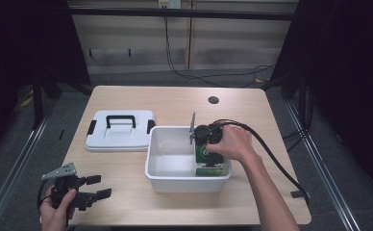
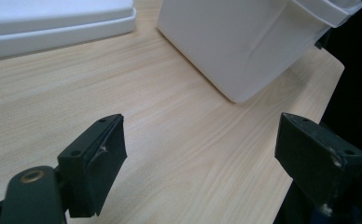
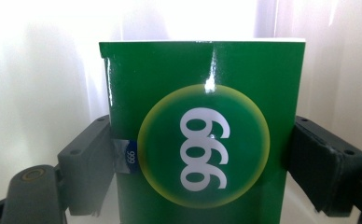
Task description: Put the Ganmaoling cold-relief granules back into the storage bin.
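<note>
- The green box [image 1: 208, 161] stands in the right end of the white bin [image 1: 170, 177], close against its right wall, and the bin sits mid-tabletop [image 1: 175, 101].
- Our right gripper [image 1: 205, 137] reaches down into the bin from above. In the right gripper view its jaws sit against the two opposite sides of the box [image 3: 202, 135], so we read it as clamped on the box.
- We judge the box to be a light printed carton: flat faces, sharp edges, a glossy skin that catches the light.
- That gloss makes it likely slippery, so we would rely on square, flat pad contact rather than a hard squeeze.
- A carton like this probably dents if pinched hard, and we cannot tell how full it is, so a moderate grip suits it.
- The side faces are the natural hold, and the jaws meet them about level with the round "999" logo [image 3: 202, 147].
- The near wall leaves little room, so lifting straight up seems safer than tilting.
- Our left gripper [image 1: 91, 187] hovers near the tabletop's front left corner, jaws wide and empty, looking toward the bin's outer wall [image 2: 244, 42].
- The lid [image 1: 120, 130] with its black handle lies flat just left of the bin.
</note>
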